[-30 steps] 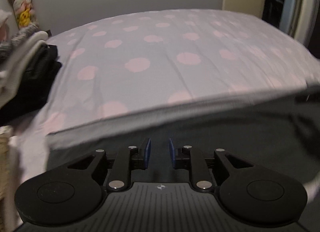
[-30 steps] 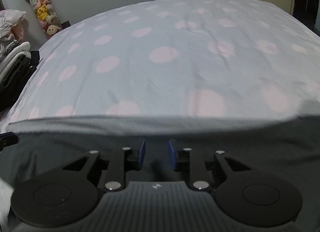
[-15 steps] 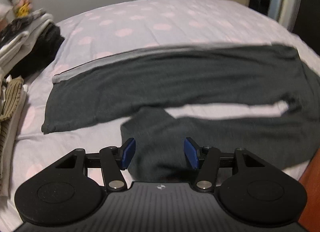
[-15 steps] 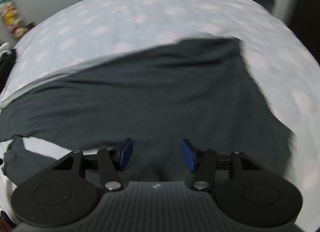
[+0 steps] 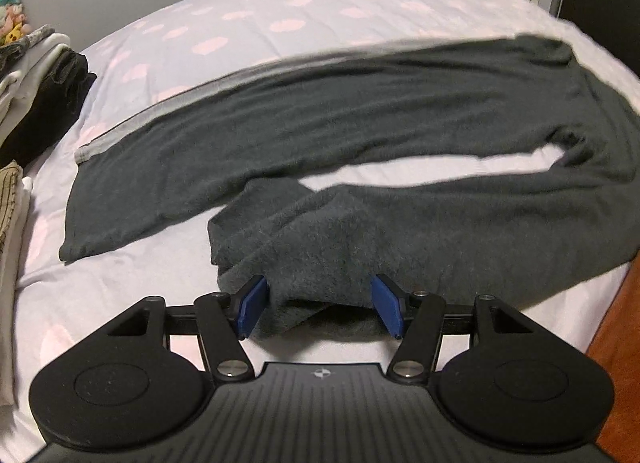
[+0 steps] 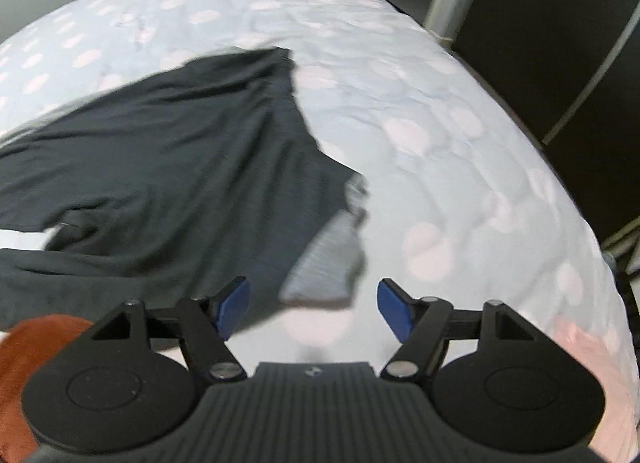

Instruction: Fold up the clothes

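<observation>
A pair of dark grey trousers [image 5: 360, 115] lies spread across the bed, legs running left to right, with a light grey stripe along the far leg. My left gripper [image 5: 320, 305] is open, its blue pads on either side of the near leg's end, which bunches between them. In the right wrist view the trousers [image 6: 160, 143] cover the left half, with the light grey waistband [image 6: 324, 263] near the front. My right gripper [image 6: 312, 309] is open just in front of the waistband, holding nothing.
The bed sheet [image 5: 248, 27] is white with pink dots. A stack of folded clothes [image 5: 36, 83] sits at the bed's left edge. Dark wardrobe doors [image 6: 540, 43] stand to the right. Something orange-brown [image 6: 24, 343] shows at lower left of the right wrist view.
A second ago both grippers were nearly shut with the trousers held up. They opened, the trousers now lie on the bed, and both grippers have pulled back toward the near edge.
</observation>
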